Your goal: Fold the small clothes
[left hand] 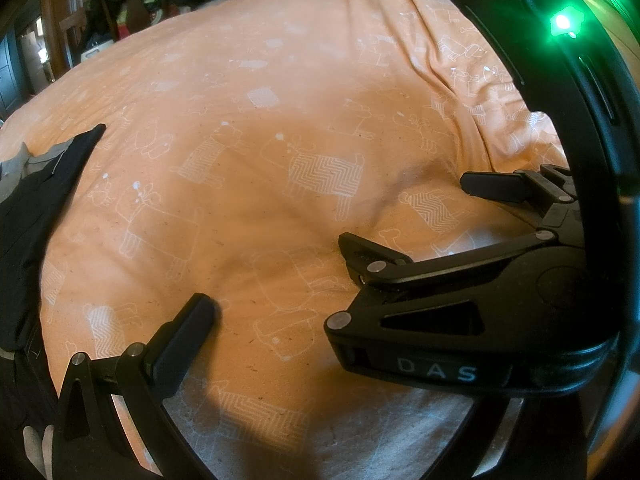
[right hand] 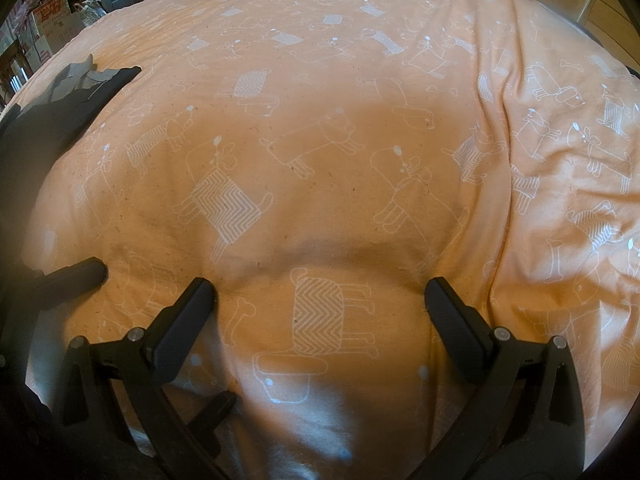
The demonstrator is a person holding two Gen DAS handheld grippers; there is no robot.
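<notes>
Bed (right hand: 320,120) middle wide open, bare orange sheet. Dark clothes (right hand: 60,108) block far left edge. Sheet wrinkles (right hand: 496,140) on right.

Left hand-held gripper (right hand: 160,336) and right hand-held gripper (right hand: 320,300) side by side, fingers spread, empty.

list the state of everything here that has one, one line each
left tool: open, holding nothing, over the bedspread
right tool: open, holding nothing, over the bedspread
dark garment: lying unfolded at the far left of the bed, grey part at its top, apart from both tools
orange bedspread: spread out, long crease down its right side
green light: lit, on the right tool's body
</notes>
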